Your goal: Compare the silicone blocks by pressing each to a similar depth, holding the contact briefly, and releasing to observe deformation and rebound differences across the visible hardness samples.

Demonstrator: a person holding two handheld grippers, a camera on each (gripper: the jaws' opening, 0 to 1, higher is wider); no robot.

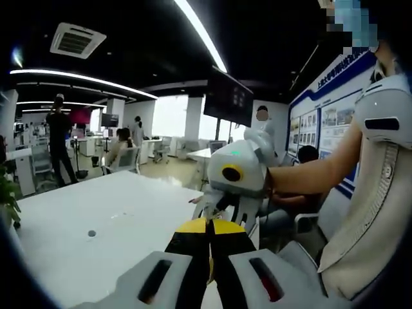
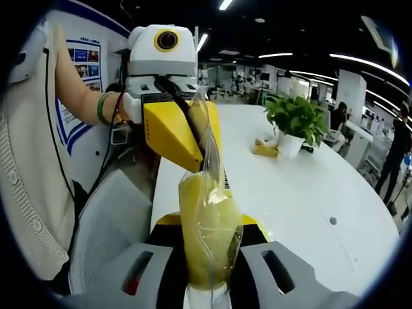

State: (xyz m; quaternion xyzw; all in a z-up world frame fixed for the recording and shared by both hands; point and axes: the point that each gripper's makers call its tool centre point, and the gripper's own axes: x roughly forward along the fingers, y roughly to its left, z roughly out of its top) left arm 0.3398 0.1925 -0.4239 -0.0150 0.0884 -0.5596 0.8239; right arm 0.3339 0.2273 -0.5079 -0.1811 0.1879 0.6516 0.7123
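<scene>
Both grippers are up off the long white table (image 2: 302, 193), facing each other, with a clear plastic bag holding yellowish-green silicone pieces (image 2: 207, 219) strung between them.

Right gripper (image 2: 207, 270): its jaws are closed onto the lower end of the bag; the bag fills the gap between them. In the left gripper view this same gripper (image 1: 225, 209) sits just beyond my yellow tips; its jaw state isn't readable there.

Left gripper (image 1: 207, 226): yellow-tipped jaws pressed together, no visible gap. In the right gripper view the left gripper (image 2: 193, 138) has the upper end of the bag pinched between its yellow jaws.

So the samples are bagged and in the air, not laid out for pressing yet.

My handling guess: the film is thin, slick and crinkly, and will slide if the grip relaxes. The contents look soft and compliant and sag into the bag bottom, so the weight is low. I'd hold the film near the top edge, not squeeze through the blocks, and set it on the bare table near the small potted green plant (image 2: 297, 119) before opening.
</scene>
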